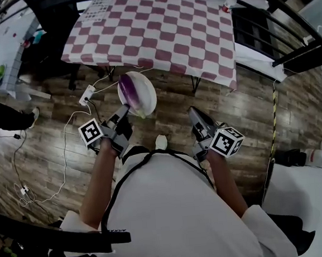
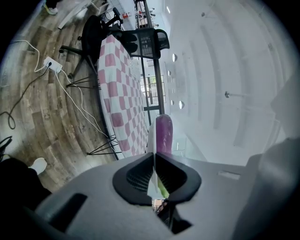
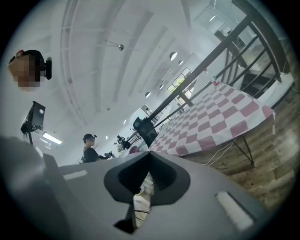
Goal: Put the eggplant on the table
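**Step in hand: carry to the desk.** The left gripper (image 1: 127, 108) has its fingers pinched on the rim of a white plate (image 1: 146, 95). The eggplant (image 1: 128, 91) lies on that plate, held in the air over the wood floor (image 1: 50, 146) and short of the desk (image 1: 158, 30). The right gripper (image 1: 194, 114) has its fingers pressed together with nothing between them.

**Procedure.** Hold the plate level. The grip is on one edge only, so any tilt away from the fingers is likely to roll the eggplant off. Advance slowly and bring the plate above the checkered cloth before crossing the near edge. Then lower it and set it down (the free right gripper can lift the eggplant off if it must lie on the desk itself).

**Clearances.** The near half of the desk shows bare cloth, which gives ample room. A bottle (image 1: 228, 1) stands at the far right corner, well apart. Cables and a power strip (image 1: 86, 94) lie on the floor left of the path; step clear of them.
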Motion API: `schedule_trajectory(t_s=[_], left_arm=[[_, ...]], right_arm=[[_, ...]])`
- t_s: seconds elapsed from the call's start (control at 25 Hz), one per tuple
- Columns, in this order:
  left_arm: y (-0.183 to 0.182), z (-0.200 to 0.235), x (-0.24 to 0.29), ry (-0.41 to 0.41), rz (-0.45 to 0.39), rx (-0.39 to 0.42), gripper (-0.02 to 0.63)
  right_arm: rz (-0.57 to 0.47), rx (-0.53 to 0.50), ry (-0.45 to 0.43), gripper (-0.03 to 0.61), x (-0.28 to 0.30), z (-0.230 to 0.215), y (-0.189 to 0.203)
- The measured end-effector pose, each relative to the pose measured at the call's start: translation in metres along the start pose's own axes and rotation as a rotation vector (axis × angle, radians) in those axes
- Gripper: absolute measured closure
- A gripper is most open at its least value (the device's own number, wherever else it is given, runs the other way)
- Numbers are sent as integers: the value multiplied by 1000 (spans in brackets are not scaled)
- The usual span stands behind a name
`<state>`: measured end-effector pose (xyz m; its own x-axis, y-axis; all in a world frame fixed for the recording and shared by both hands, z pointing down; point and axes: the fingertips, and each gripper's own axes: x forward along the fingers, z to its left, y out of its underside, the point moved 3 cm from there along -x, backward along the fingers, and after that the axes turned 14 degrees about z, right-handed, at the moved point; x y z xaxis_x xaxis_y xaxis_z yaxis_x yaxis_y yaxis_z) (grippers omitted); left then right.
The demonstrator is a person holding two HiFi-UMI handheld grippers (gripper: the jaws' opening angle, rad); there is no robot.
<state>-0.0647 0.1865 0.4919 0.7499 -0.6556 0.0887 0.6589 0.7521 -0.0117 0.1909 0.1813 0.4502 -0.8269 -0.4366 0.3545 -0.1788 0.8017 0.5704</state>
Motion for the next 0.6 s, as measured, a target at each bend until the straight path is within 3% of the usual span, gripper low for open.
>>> schedule_trajectory(t_s=[0.6], left_arm=[[-19,0,35,-19,-24,3,594]], right_arm=[[13,8,-7,571,0,-33,-30]])
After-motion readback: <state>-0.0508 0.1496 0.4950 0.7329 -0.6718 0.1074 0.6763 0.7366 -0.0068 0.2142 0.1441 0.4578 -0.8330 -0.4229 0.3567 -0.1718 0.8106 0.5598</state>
